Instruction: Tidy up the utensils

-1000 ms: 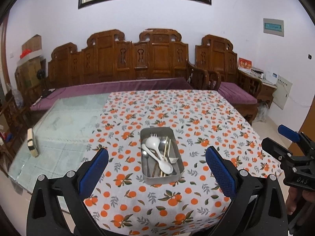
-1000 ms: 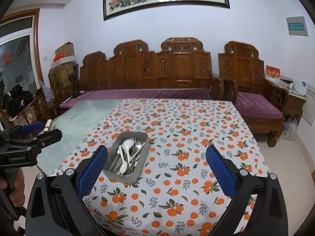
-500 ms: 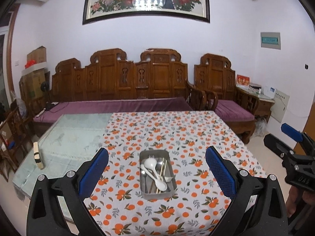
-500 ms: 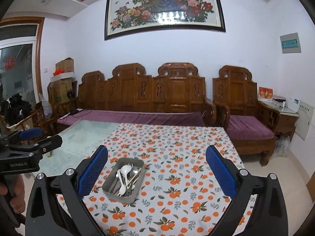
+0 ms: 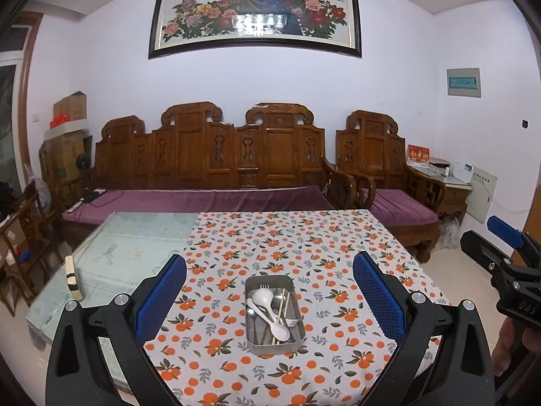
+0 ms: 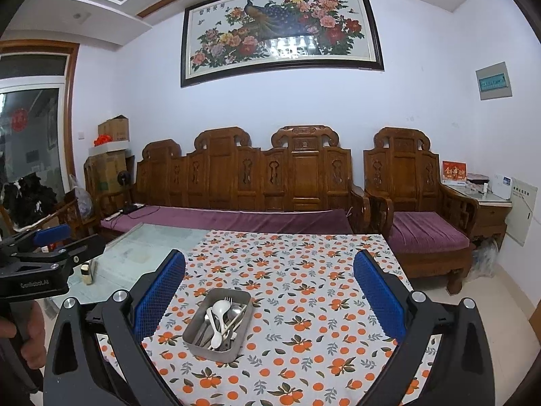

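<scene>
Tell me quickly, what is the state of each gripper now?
Left gripper: open, holding nothing.
Right gripper: open, holding nothing.

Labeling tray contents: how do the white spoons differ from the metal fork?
The white spoons look like opaque plastic with rounded bowls; the metal fork is shiny with tines. The spoons lie on top of the pile; the fork sits lower, partly covered. Both rest in the metal tray.

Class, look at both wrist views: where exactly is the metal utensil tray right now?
The metal utensil tray sits on the orange-print tablecloth near the table's front edge, centred in the left wrist view, left of centre in the right.
</scene>
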A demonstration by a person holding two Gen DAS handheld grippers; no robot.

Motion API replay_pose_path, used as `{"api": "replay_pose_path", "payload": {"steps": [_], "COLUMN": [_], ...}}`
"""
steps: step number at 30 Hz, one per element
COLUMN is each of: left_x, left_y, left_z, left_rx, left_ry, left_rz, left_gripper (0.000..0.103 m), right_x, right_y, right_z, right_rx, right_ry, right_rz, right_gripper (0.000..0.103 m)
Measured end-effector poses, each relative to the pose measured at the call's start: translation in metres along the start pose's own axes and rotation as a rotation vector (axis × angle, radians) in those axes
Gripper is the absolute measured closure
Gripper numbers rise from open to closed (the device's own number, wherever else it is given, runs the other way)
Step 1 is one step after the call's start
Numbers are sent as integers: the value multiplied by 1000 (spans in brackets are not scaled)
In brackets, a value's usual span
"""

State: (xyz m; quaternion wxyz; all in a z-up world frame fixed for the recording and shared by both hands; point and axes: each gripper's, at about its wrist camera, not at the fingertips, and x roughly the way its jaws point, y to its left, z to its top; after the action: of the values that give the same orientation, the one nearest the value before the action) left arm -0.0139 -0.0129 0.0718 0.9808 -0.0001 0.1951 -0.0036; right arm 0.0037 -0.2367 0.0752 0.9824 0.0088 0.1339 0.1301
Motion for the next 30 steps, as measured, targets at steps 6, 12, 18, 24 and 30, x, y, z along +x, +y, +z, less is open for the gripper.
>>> {"api": "replay_pose_path", "payload": {"steps": [6, 12, 18, 24, 30], "left_x": [-2, -7, -10, -11, -13], "left_y": [2, 1, -3, -4, -6], "left_z": [0, 2, 3, 3, 2], "left_rx": [-4, 1, 6, 8, 10], "left_ry": [0, -11, -22, -25, -27], "left_rz": [-2, -4, -4, -5, -5], "left_gripper": [8, 8, 8, 8, 8], "right_x": [-1, -2, -1, -1, -1], "right_y": [2, 4, 4, 4, 4], "right_z": [-1, -1, -3, -4, -4], "right_rx": [0, -3, 1, 4, 3], "right_ry": [2, 2, 3, 7, 7], "right_rz": [4, 3, 6, 8, 8], "right_gripper": [3, 3, 3, 3, 3]}}
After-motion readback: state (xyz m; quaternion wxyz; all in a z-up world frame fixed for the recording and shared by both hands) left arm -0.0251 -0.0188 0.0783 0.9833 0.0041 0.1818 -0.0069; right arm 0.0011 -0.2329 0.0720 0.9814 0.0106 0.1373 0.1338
